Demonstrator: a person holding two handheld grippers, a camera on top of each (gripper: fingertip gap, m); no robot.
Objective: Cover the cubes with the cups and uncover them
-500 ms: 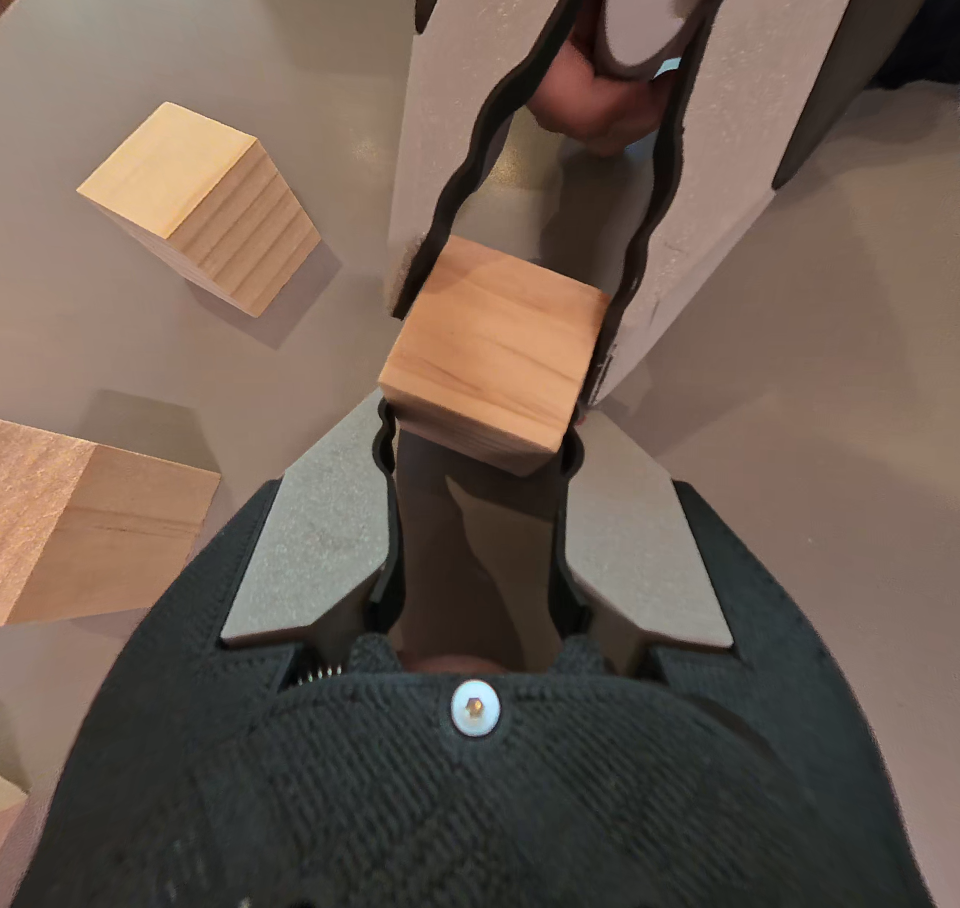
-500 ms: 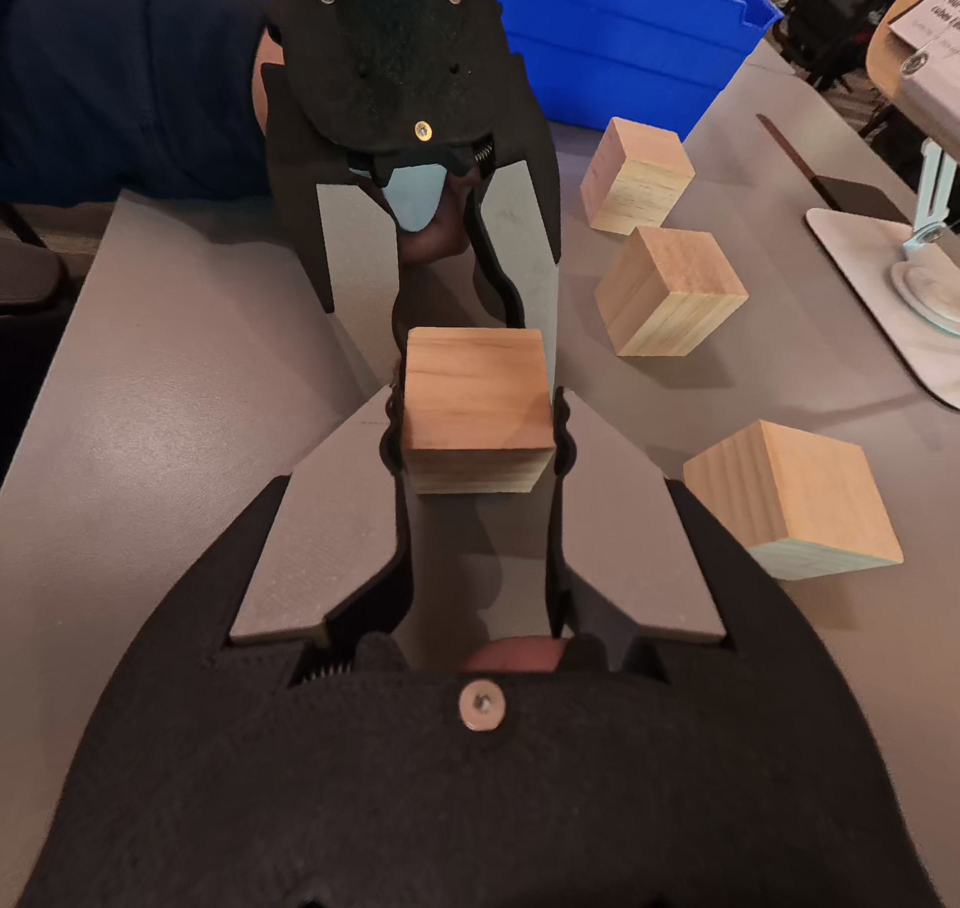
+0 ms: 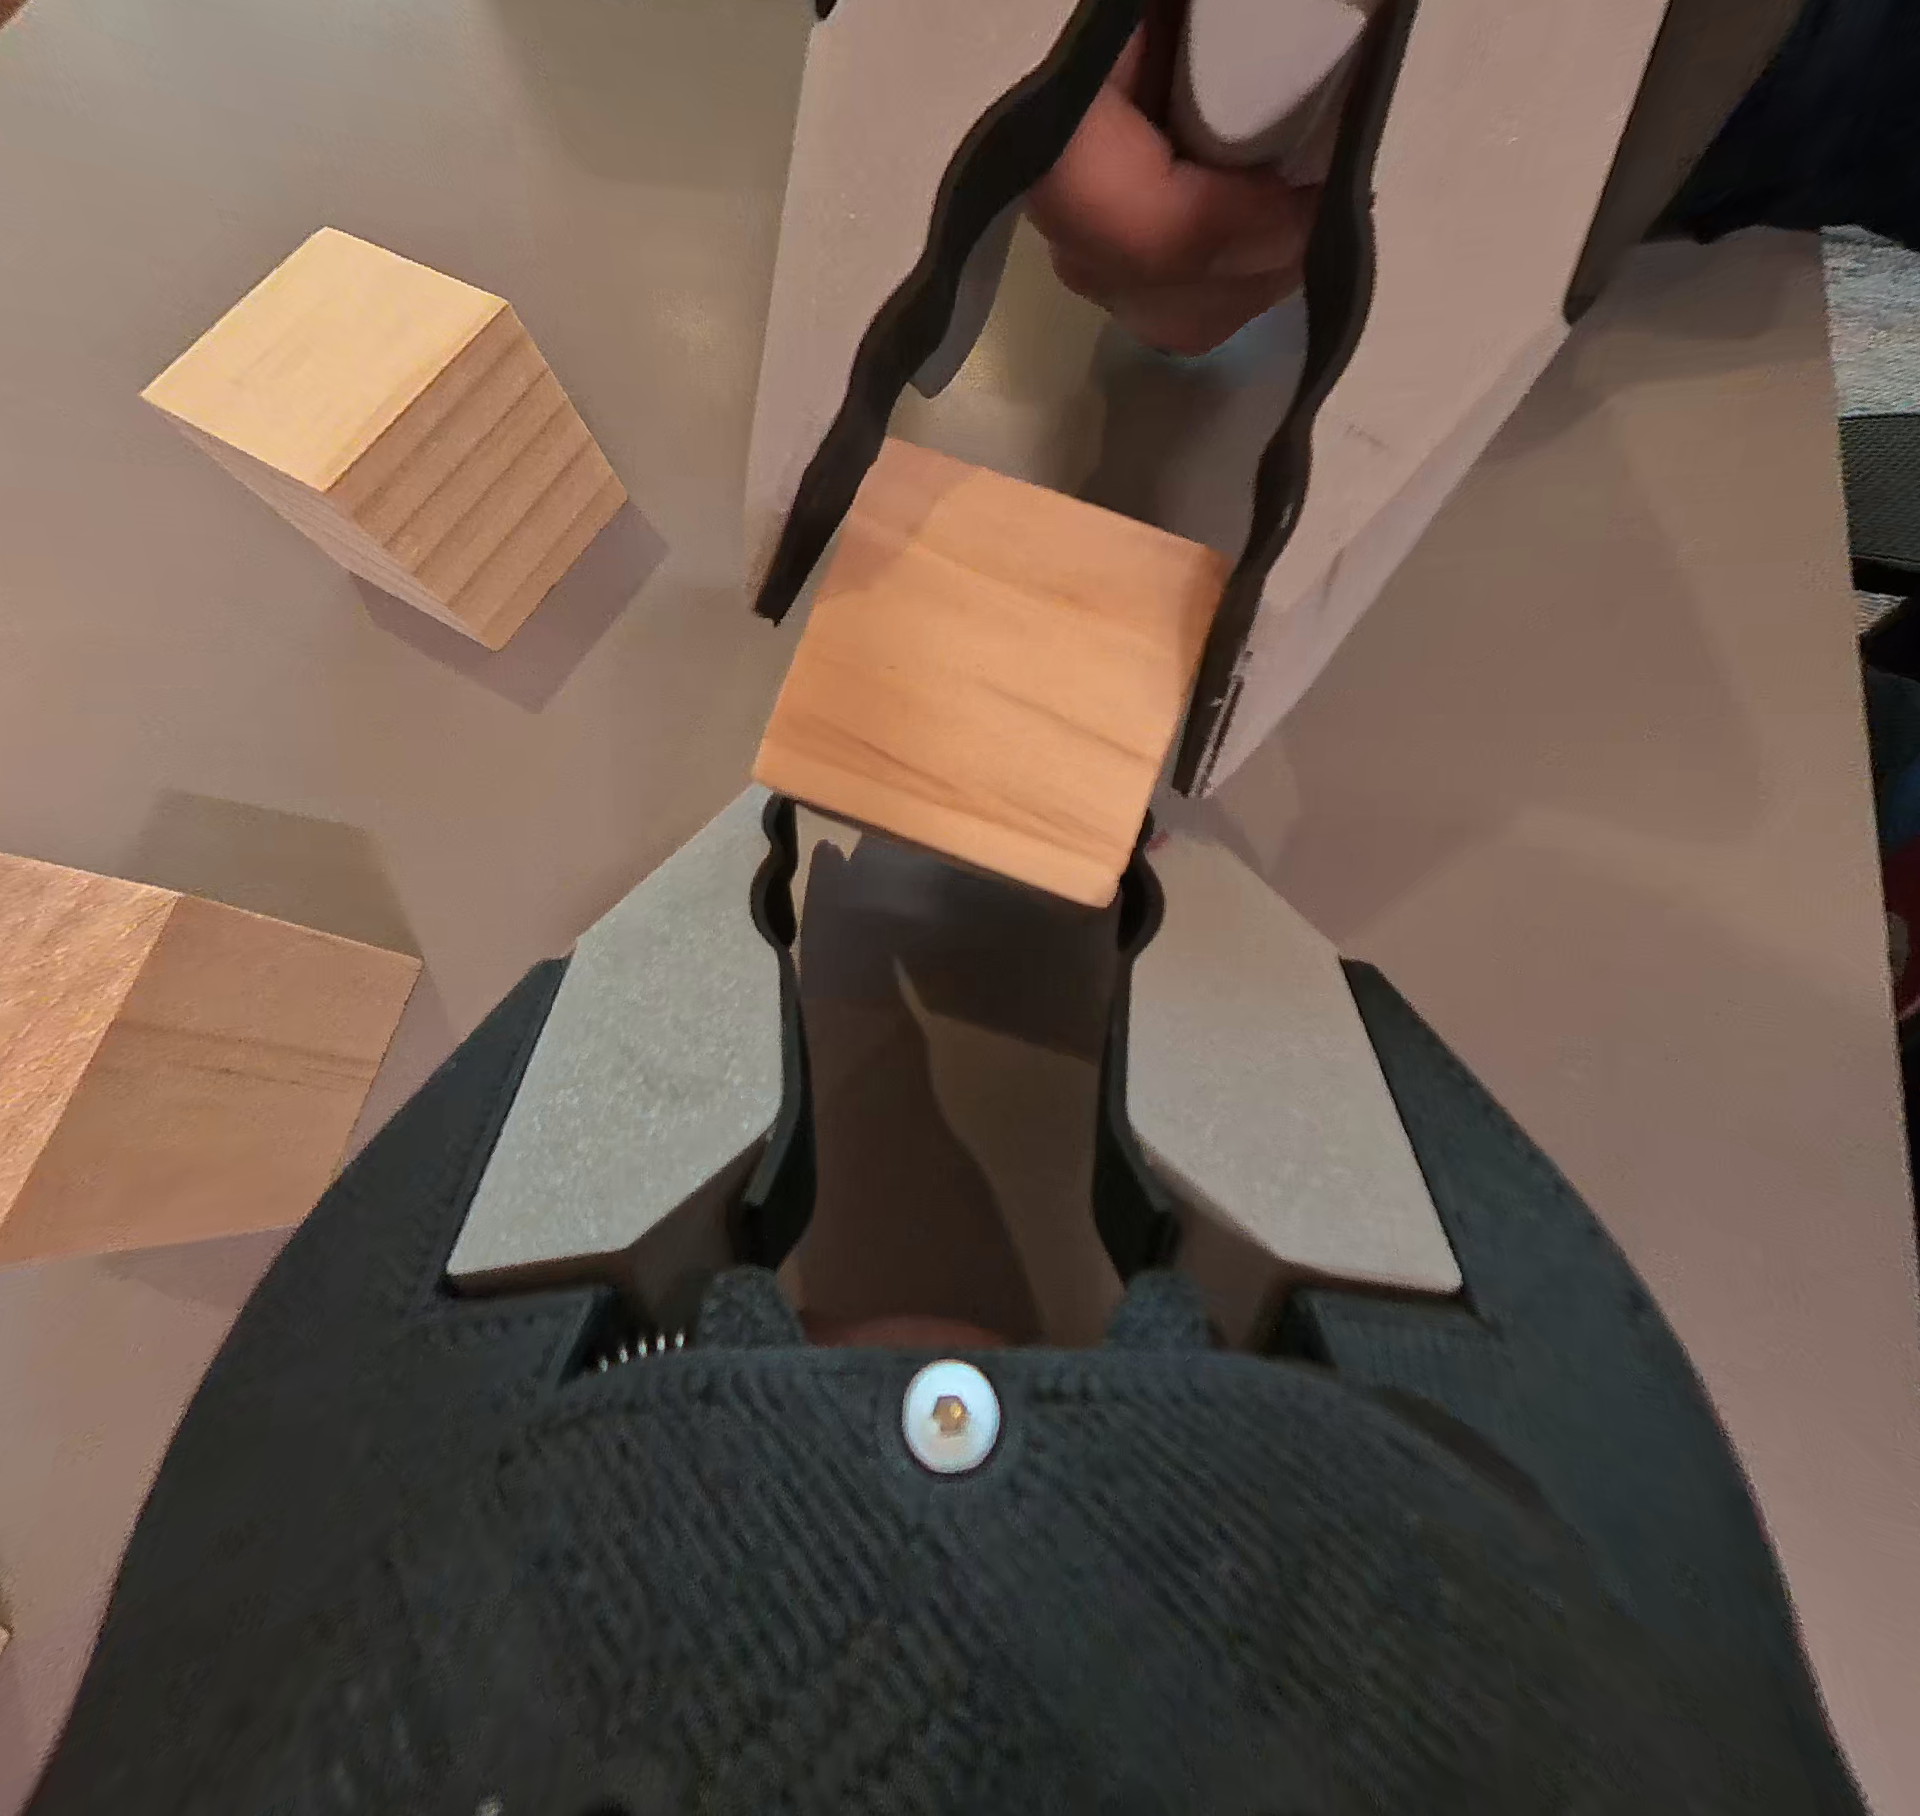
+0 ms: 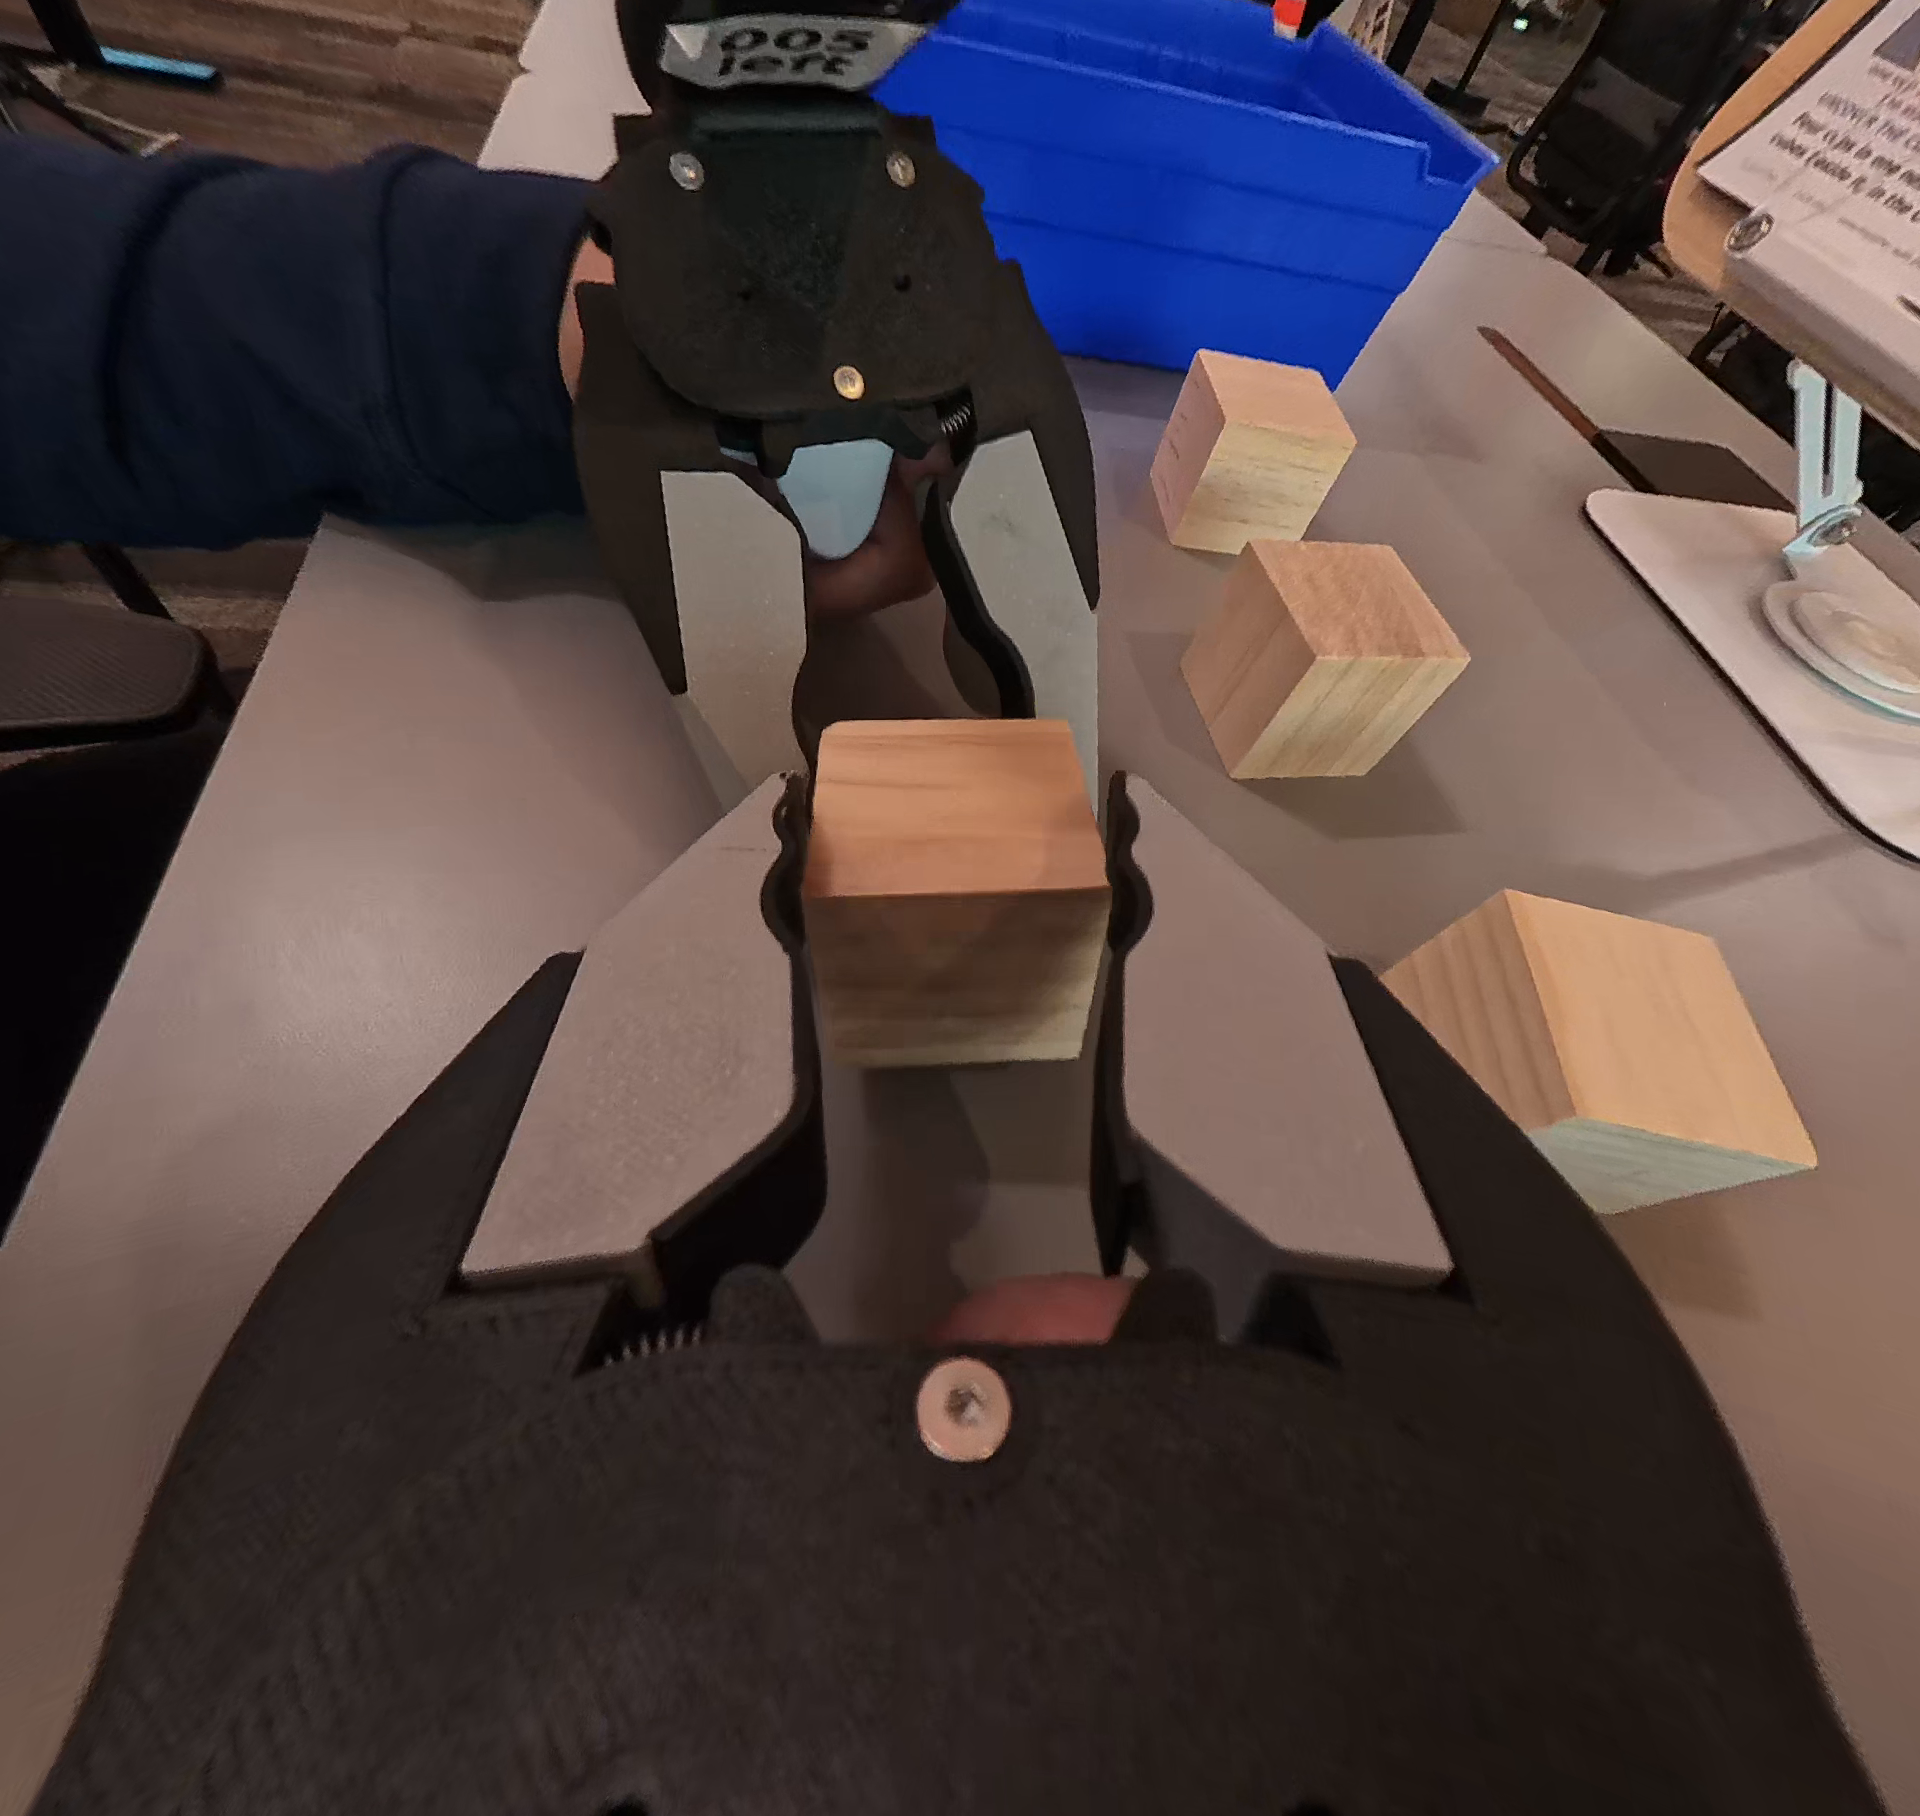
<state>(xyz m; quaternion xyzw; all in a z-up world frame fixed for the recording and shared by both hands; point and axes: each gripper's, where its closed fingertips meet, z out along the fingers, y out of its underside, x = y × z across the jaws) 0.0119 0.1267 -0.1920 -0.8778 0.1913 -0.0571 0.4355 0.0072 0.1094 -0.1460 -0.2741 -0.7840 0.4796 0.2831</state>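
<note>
Your right tongs squeeze a wooden cube from both sides. It looks lifted a little off the grey counter. Your left tongs face them from the other side. They are spread wide, with their tips just at the cube's edge, and I think they are not pressing. The cube sits deeper in the right tongs. It is light brown, all sides the same. No cups show.

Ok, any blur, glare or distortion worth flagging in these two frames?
Left wrist view: even warm light, fisheye stretches the edge cube, dark shadow beneath the centre cube. Right wrist view: soft sheen on the table, slight blur on the centre cube's front, background curved.
</note>
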